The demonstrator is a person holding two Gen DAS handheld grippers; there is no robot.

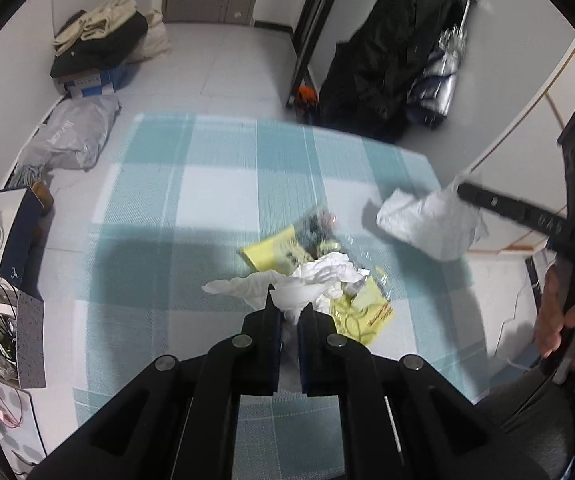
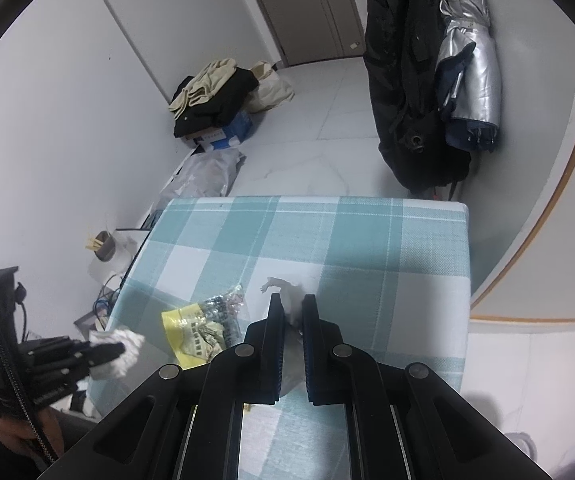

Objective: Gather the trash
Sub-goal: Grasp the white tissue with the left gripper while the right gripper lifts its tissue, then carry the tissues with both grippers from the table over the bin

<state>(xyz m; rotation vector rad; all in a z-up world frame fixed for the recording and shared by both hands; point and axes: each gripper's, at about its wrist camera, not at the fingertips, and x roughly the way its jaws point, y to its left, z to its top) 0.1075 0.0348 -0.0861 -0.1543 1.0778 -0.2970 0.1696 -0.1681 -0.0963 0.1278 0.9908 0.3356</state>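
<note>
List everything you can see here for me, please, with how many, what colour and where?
tissue: two, white, one pinched in the left gripper, one in the right gripper
yellow wrapper: one, yellow and clear, lying on the cloth
checked cloth: one, teal and white, covering the table
pile of clothes: one, beige and black, on a blue box by the far wall
grey bag: one, on the floor beside the table
black coat: one, hanging by the right wall
silver umbrella: one, hanging next to the coat
left gripper: black, shut on a tissue
right gripper: black, shut on a tissue
hand: one, holding the right gripper
</note>
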